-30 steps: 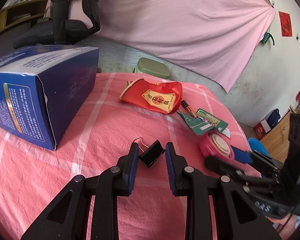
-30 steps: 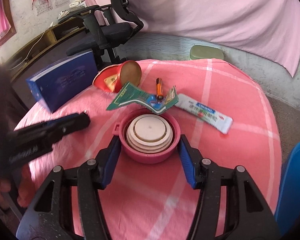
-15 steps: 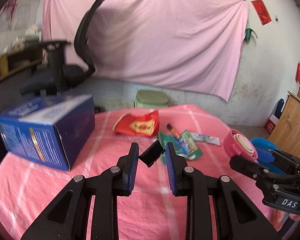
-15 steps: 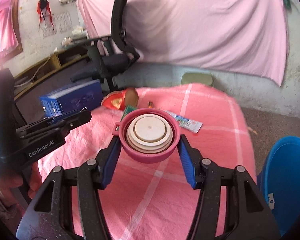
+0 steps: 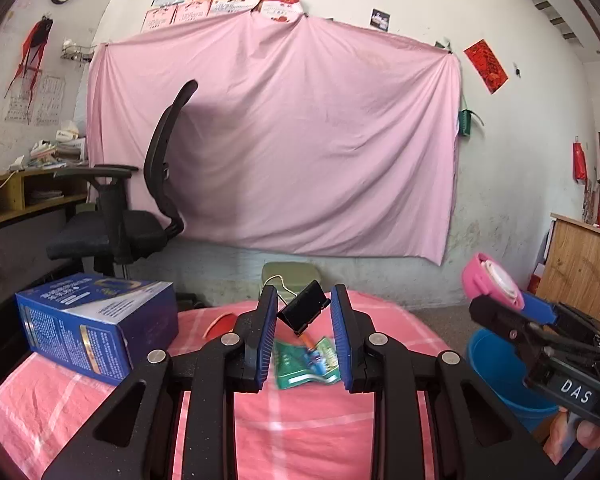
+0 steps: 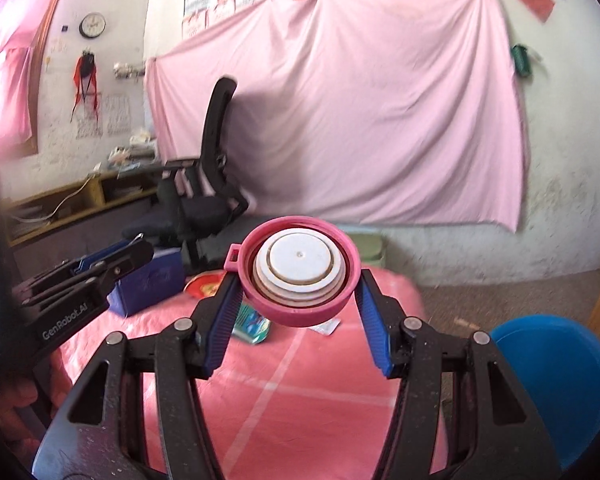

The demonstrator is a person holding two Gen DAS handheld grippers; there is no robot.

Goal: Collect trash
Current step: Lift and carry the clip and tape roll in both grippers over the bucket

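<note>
Left tongs pinching a black binder clip, right tongs clamping a pink lid, both above the pink-clothed surface; beyond, green wrapper, blue box, blue bin.

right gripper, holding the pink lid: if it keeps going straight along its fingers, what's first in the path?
Probably nothing near. The right gripper, shut on the pink lid, points over the far edge of the table toward the green stool and the draped wall. Depth is unclear.
</note>
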